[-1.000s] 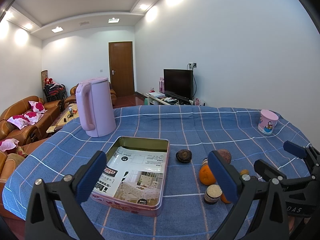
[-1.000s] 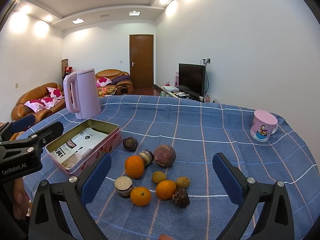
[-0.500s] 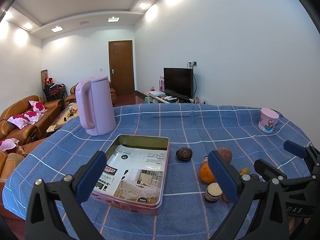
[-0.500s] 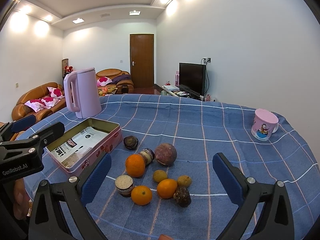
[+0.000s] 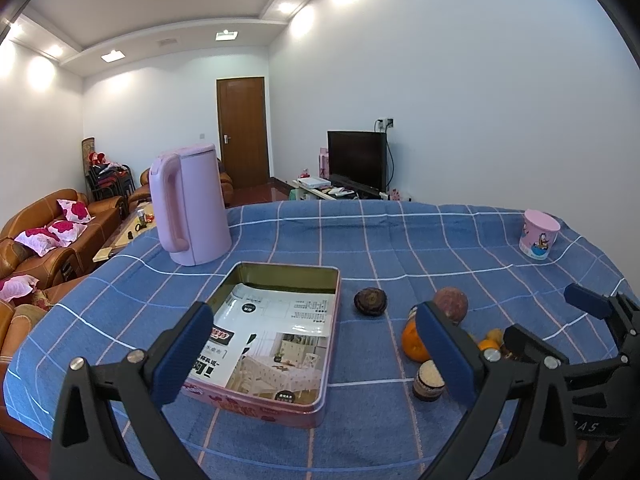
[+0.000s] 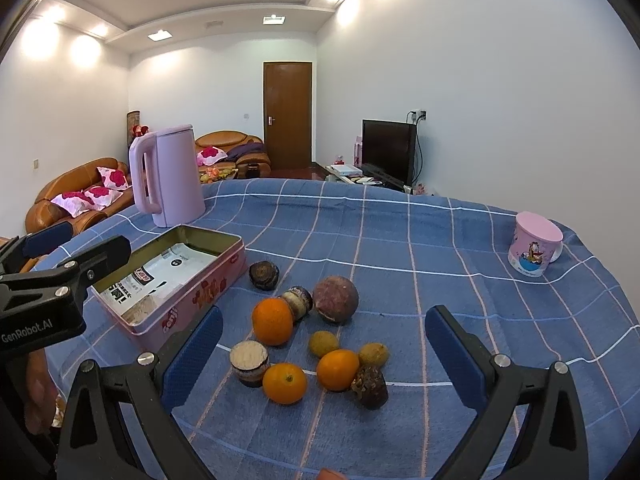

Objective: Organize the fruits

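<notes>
Left tongs point(image 5: 316, 352) apart, empty, above the pink tin point(image 5: 332, 320) near the worktop point(image 6: 400, 232) front-left edge. Right tongs point(image 6: 324, 354) apart, empty, over the fruit cluster: large orange point(image 6: 273, 321), brown round fruit point(image 6: 335, 299), two smaller oranges, small yellow and dark fruits, just right of the tin. Pink kettle point(image 6: 168, 174) behind the tin; pink cup point(image 6: 534, 244) at the right edge.

- White walls point(image 5: 460, 100) and a stepped white ceiling with lit recessed lights point(image 6: 274, 20).
- A brown wooden door point(image 5: 241, 132) at the far end.
- Brown leather sofas point(image 6: 80, 188) with pink-flowered cushions point(image 5: 74, 211) on the left.
- A black television point(image 6: 388, 152) against the right wall.
</notes>
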Tool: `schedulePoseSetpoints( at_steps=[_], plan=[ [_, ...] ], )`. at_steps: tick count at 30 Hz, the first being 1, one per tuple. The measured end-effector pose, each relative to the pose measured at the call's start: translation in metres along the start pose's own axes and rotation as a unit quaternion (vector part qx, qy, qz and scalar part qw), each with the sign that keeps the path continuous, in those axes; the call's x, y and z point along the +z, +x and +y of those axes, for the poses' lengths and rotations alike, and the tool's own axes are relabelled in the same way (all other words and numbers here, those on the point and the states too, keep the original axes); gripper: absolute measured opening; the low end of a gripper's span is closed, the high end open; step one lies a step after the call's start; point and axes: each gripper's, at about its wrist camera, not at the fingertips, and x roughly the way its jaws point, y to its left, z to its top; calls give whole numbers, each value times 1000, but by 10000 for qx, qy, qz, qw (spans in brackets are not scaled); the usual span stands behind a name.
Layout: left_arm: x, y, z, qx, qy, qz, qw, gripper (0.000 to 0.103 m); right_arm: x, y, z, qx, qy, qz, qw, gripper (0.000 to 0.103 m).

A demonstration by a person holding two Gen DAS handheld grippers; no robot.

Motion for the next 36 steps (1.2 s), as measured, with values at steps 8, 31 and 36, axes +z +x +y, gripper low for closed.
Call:
schedulePoseSetpoints(
  at_steps=[8,31,36],
  plan=[
    [-15,14,-2,23,79,185,9998,103,-17,16,1,-47,-116,175,9998,102],
    [-31,27,-9,-126,134,266,9995,103,-45,60,29,591,-706,1037,9903,48],
    [-33,32,-14,-174,150,382,9990,103,-45,56,24,746,-599,978,9906,37]
  ],
)
